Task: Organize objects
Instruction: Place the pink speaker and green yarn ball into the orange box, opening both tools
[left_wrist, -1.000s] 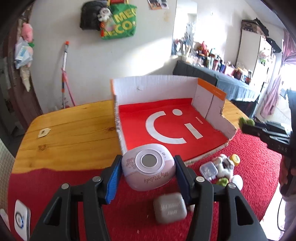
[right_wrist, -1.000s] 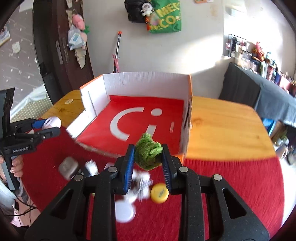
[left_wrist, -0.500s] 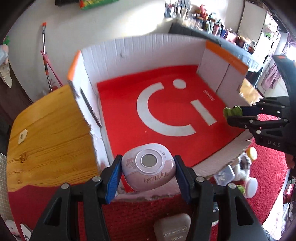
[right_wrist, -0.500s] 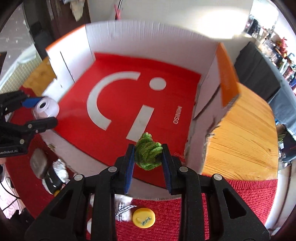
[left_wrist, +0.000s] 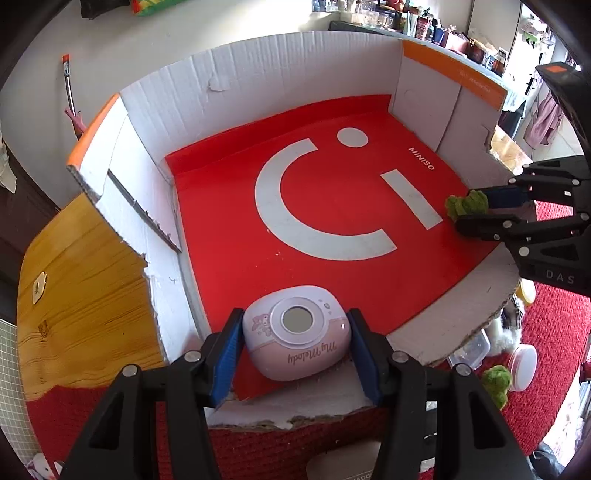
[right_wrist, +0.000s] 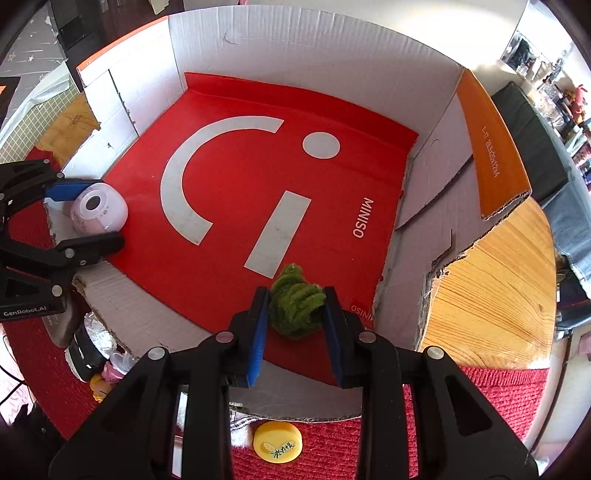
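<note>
Red cloth covers the surface (right_wrist: 480, 387) around an open cardboard box (left_wrist: 280, 74). At lower centre of each view, the left gripper (left_wrist: 295, 336) clamps a pink case (left_wrist: 297, 332) and the right gripper (right_wrist: 295, 306) a green fuzzy toy (right_wrist: 295, 304), both seemingly just above the box floor. Next: lower, release.

Left wrist view, you have:
- orange-grained round wooden table (left_wrist: 81, 295) at 9 o'clock, with a small pale tag (left_wrist: 38, 288) lying flat on it near the edge.
- red knitted cloth (left_wrist: 554, 325) covering the table from 4 to 7 o'clock.
- thin stick with an orange tip (left_wrist: 70, 88) at 11 o'clock, leaning on the white wall (left_wrist: 184, 37).
- shelf crowded with bottles and jars (left_wrist: 424, 26) at 1 o'clock; contents too small to tell.
- pink hanging garment (left_wrist: 543, 118) at 2 o'clock.

Right wrist view: you see a dark cloth-covered bench (right_wrist: 528, 140) at 2 o'clock, beyond the table.
</note>
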